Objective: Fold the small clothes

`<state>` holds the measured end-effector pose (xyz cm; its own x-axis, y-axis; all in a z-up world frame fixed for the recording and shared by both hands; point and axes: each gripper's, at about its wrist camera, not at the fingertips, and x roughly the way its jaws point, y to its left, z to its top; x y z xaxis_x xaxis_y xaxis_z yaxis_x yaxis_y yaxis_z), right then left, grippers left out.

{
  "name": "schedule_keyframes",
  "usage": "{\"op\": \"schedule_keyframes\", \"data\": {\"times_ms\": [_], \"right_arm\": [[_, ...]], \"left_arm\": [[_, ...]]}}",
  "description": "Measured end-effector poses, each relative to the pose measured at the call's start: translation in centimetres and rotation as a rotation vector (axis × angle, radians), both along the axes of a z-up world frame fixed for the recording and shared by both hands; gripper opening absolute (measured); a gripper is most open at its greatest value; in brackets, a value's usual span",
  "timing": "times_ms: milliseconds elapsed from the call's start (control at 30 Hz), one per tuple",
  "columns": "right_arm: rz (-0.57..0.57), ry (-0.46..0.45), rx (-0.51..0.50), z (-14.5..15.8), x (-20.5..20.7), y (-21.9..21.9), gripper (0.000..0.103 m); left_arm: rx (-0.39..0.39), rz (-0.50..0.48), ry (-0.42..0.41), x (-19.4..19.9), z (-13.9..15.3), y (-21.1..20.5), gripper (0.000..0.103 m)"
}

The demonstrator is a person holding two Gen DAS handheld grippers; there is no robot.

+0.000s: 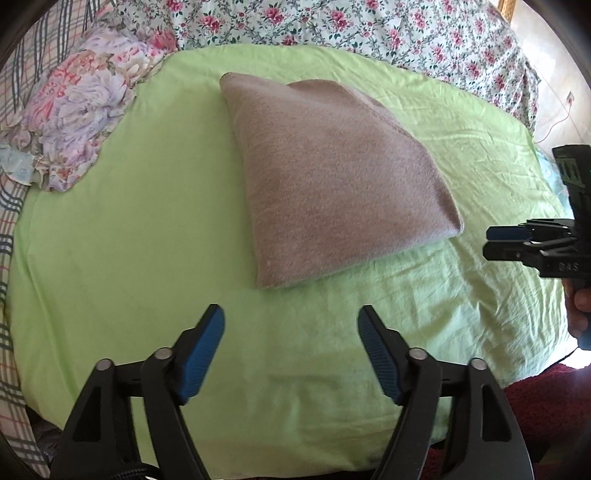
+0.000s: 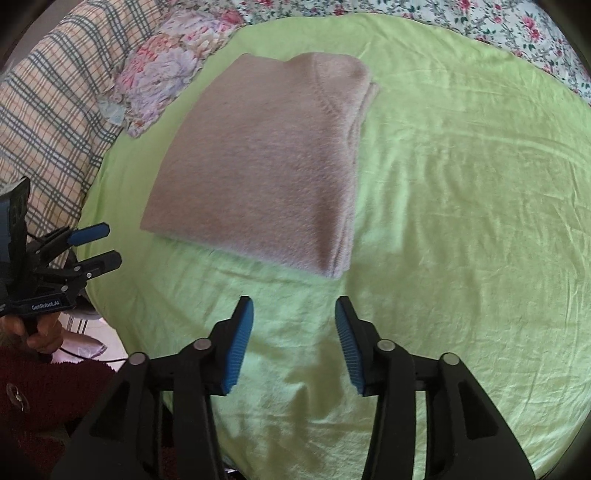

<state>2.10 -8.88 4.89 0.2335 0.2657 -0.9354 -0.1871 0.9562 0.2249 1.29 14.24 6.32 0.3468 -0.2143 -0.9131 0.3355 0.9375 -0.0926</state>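
Observation:
A folded pinkish-brown fuzzy garment (image 1: 325, 184) lies flat on the green sheet (image 1: 147, 229); it also shows in the right wrist view (image 2: 266, 170). My left gripper (image 1: 291, 314) is open and empty, held a little short of the garment's near edge; it also shows at the left of the right wrist view (image 2: 107, 245). My right gripper (image 2: 293, 306) is open and empty, just in front of the garment's near right corner; it shows at the right edge of the left wrist view (image 1: 491, 242), to the right of the garment.
A crumpled floral cloth (image 1: 85, 110) lies at the sheet's far left, also in the right wrist view (image 2: 166, 62). A plaid cover (image 2: 48, 122) and a rose-print bedspread (image 1: 369, 26) surround the green sheet (image 2: 461, 184). The person's dark red sleeve (image 2: 44, 391) is near the front edge.

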Motion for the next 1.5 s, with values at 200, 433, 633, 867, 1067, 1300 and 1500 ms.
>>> {"op": "schedule_keyframes", "data": {"times_ms": [200,433,633,867,1067,1300,1500], "right_arm": [[-0.01,-0.008,0.009,0.1,-0.6,0.4,0.058],[-0.031,-0.03,0.011,0.5,-0.3,-0.1,0.059],[-0.043,-0.043,0.024,0.6,1.0,0.1,0.063],[-0.016,-0.073,0.033,1.2,2.5,1.6,0.071],[0.023,-0.093,0.024,1.3,2.1,2.9,0.079],[-0.005,-0.079,0.012,0.9,1.7,2.5,0.081],[-0.021,-0.094,-0.016,1.1,1.8,2.4,0.085]], "left_arm": [[0.014,0.023,-0.006,0.0,0.1,0.9,0.08],[0.024,0.043,-0.017,0.9,0.5,0.7,0.08],[0.06,0.047,-0.054,1.9,1.6,-0.3,0.08],[0.094,0.06,-0.071,3.0,2.2,-1.1,0.082],[0.16,0.069,-0.067,2.6,1.5,-1.2,0.083],[0.192,0.113,-0.059,2.9,0.9,-0.6,0.083],[0.221,0.141,-0.05,3.5,0.6,-0.6,0.083]]}}
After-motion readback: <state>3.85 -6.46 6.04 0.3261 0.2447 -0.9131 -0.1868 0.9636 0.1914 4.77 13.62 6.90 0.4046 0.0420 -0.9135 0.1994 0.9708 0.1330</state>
